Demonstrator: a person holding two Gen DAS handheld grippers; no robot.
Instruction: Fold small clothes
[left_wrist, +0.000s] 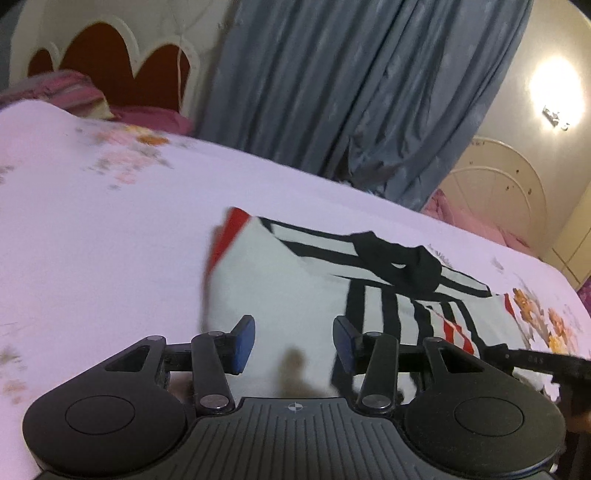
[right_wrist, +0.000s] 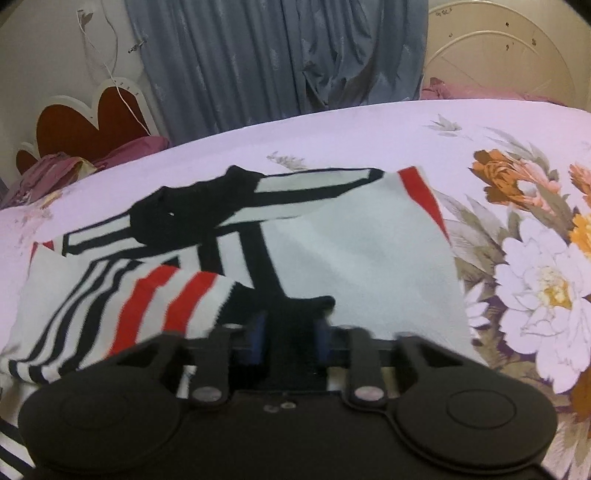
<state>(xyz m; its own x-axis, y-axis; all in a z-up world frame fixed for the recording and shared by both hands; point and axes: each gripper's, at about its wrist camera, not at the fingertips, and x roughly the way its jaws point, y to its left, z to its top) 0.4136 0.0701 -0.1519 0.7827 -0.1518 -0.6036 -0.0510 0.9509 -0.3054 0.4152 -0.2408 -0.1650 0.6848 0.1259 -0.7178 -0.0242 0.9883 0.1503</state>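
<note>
Black hem fabric sits pinched in the right gripper (right_wrist: 289, 332), its jaws closed on the striped shirt (right_wrist: 343, 251), which lies partly folded on the bed (right_wrist: 332, 125). Left gripper (left_wrist: 293, 341) hovers wide apart, empty; folding looks midway.

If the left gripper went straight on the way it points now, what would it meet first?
Most likely the white garment with black and red stripes on the floral bedsheet. The left gripper is open, with white cloth showing between its blue pads. Depth is unclear.
</note>
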